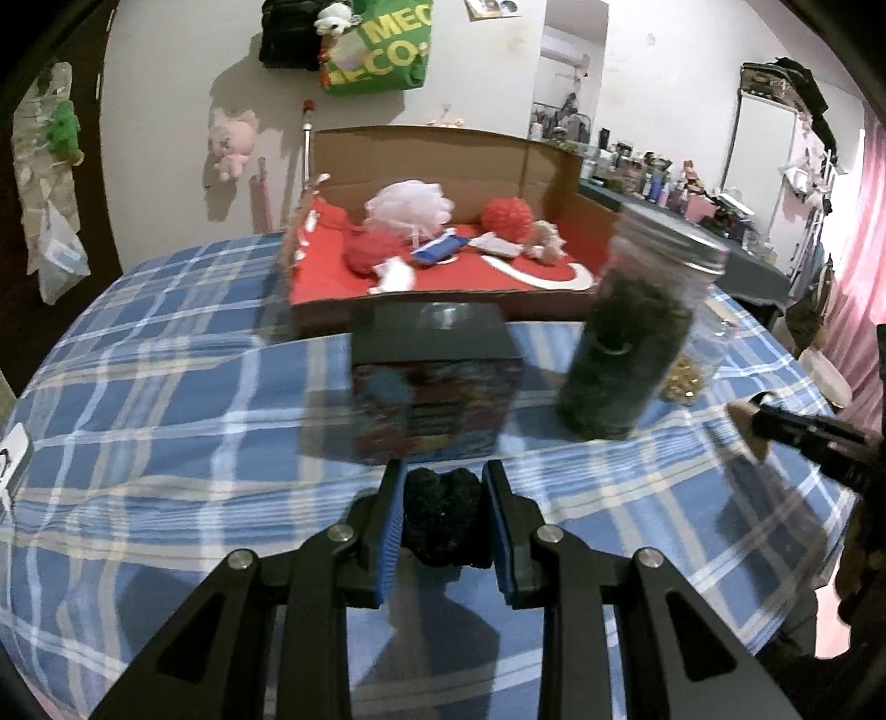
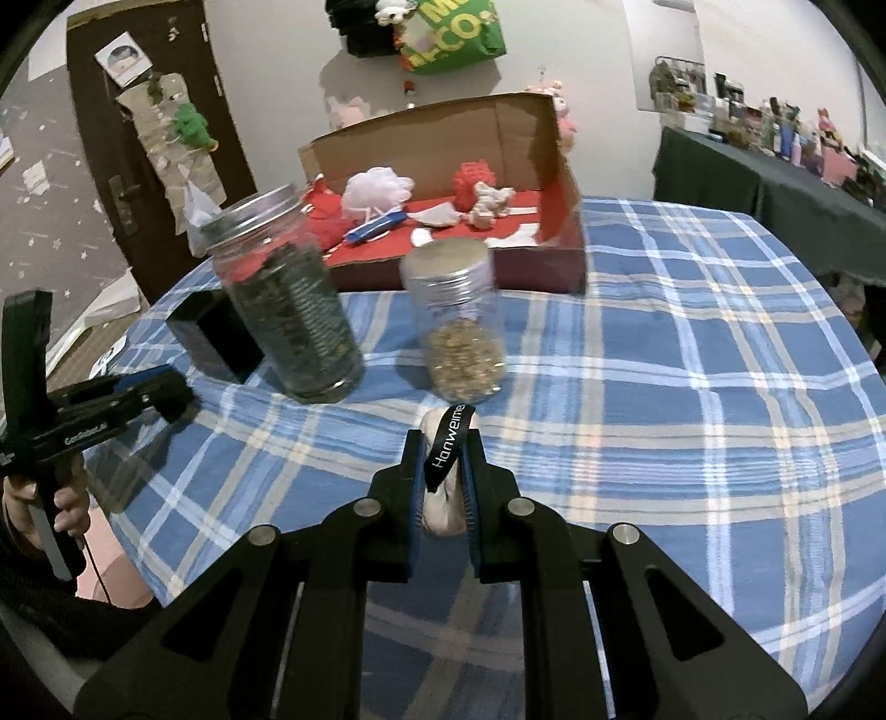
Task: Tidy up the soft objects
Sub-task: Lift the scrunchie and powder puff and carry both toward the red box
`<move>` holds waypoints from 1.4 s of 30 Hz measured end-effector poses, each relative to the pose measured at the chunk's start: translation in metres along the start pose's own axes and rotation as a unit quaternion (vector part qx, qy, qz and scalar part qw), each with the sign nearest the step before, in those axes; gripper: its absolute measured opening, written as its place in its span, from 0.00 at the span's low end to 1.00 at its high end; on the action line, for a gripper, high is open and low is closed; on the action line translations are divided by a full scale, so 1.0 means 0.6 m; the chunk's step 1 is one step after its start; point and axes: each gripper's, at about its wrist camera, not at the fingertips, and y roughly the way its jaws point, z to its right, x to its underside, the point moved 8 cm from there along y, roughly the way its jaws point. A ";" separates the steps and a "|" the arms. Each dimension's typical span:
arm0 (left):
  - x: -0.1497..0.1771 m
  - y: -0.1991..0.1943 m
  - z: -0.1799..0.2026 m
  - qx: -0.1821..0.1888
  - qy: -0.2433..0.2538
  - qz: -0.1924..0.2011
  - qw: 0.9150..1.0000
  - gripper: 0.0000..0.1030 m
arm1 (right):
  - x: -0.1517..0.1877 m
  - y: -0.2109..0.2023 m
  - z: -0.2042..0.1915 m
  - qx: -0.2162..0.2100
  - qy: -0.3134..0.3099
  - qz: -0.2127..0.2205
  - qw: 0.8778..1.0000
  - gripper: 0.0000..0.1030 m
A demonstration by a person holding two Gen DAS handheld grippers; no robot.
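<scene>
- Soft objects, two in hand: black sponge [image 1: 446, 518] pinched between the pads of my left gripper [image 1: 444, 518]; pale soft piece with a black printed strap [image 2: 449, 443] clamped tight in my right gripper [image 2: 446, 482].
- Destination, by my judgement: cardboard box [image 1: 426, 160] with red lining at the far side of the table, already holding a white mesh puff [image 1: 410, 207], a red puff [image 1: 505, 217], a red ball [image 1: 365, 252], a blue-and-white packet [image 1: 437, 249] and a small beige toy [image 1: 545, 241].
- Handling note: both loads squash easily; I keep the squeeze light but steady and lift well clear before crossing.
- Obstacles on the way: dark box [image 1: 437, 382] directly ahead of my left gripper; tall jar of dark leaves [image 2: 282, 299] and shorter jar of tan bits [image 2: 459, 327] ahead of my right one. Best to pass above or between them; a knocked jar may roll.
- Release advice: open only once over a bare red patch, low inside the walls.
- Surface: round table under a blue plaid cloth [image 2: 692, 387].
- Room: white wall with a green bag [image 1: 382, 50] and a pink plush [image 1: 232, 141] hanging; dark door [image 2: 166, 166]; crowded side table [image 2: 775, 183]; pink curtain [image 1: 858, 277].
</scene>
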 end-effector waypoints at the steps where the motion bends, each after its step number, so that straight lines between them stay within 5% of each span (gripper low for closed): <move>1: 0.002 -0.002 -0.008 -0.004 0.000 -0.001 1.000 0.28 | -0.002 0.000 0.006 -0.001 0.004 0.000 1.000 0.12; 9: 0.000 0.004 -0.069 -0.012 -0.004 -0.006 1.000 0.28 | -0.025 0.009 0.038 -0.017 0.016 -0.002 1.000 0.12; 24: -0.054 0.046 -0.133 0.032 0.032 -0.016 0.999 0.28 | -0.080 0.036 0.087 -0.058 0.022 -0.012 0.998 0.12; 42: -0.156 0.072 -0.122 0.105 0.103 -0.005 0.989 0.28 | -0.162 0.074 0.100 -0.146 0.012 -0.028 0.989 0.12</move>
